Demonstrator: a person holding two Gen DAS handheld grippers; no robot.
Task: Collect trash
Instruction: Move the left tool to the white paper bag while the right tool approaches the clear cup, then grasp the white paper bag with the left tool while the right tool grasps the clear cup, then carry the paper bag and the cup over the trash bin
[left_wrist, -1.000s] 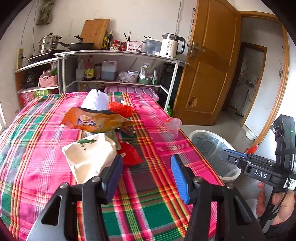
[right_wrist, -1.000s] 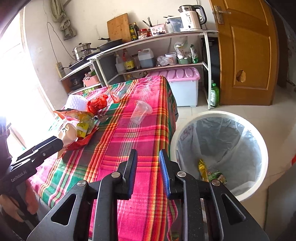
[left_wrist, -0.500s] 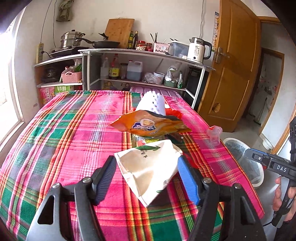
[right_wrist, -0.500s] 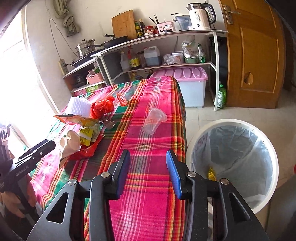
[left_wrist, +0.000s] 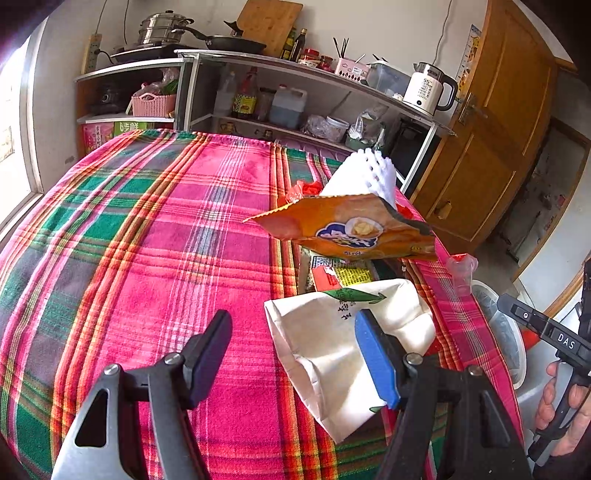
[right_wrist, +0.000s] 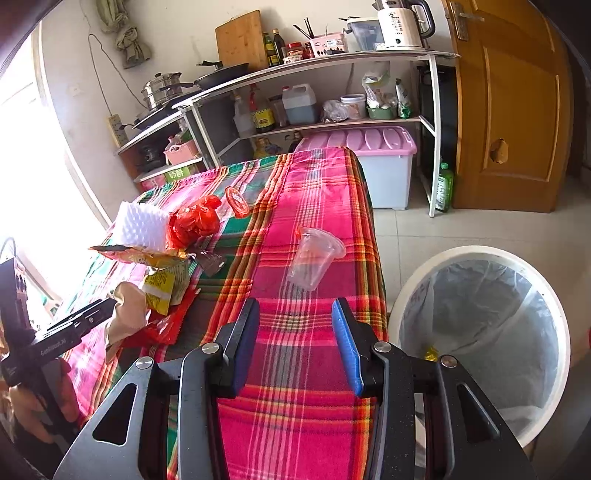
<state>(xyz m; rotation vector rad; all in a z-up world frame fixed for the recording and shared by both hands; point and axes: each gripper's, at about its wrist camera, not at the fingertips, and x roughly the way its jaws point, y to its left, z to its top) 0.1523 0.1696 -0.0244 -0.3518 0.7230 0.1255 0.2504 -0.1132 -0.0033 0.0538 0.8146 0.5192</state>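
Here my left claw (left_wrist: 293, 352) hangs low over the plaid tabletop (left_wrist: 147, 240), jaws spread wide after having just been opening. The white paper bag (left_wrist: 325, 343) lies on its side partly between them: my blue-padded finger (left_wrist: 375, 356) stands in front of the bag's middle, the black one (left_wrist: 208, 350) is well off to its left over bare cloth, and I cannot tell whether the blue pad touches the paper. Nothing is gripped.

Just behind the bag sits the rest of the litter: an orange snack packet (left_wrist: 351, 229) propped up off the cloth, a yellow-and-red wrapper (left_wrist: 340, 275) under it, a crumpled red plastic bag (right_wrist: 195, 221) and a white ridged foam piece (left_wrist: 369, 177) at the back.

My right claw (right_wrist: 293, 343) is over the near edge of the tabletop, jaws about halfway apart after widening, with only cloth between them. A clear plastic cup (right_wrist: 314, 256) lies on its side just beyond its tips, apart from both pads. A red round lid (right_wrist: 236, 201) lies farther up the cloth near the red bag.

The white trash bin (right_wrist: 461, 258), lined with a clear bag, stands on the floor close beside the tabletop's right edge, with a scrap of yellow wrapper (right_wrist: 428, 352) at the bottom.
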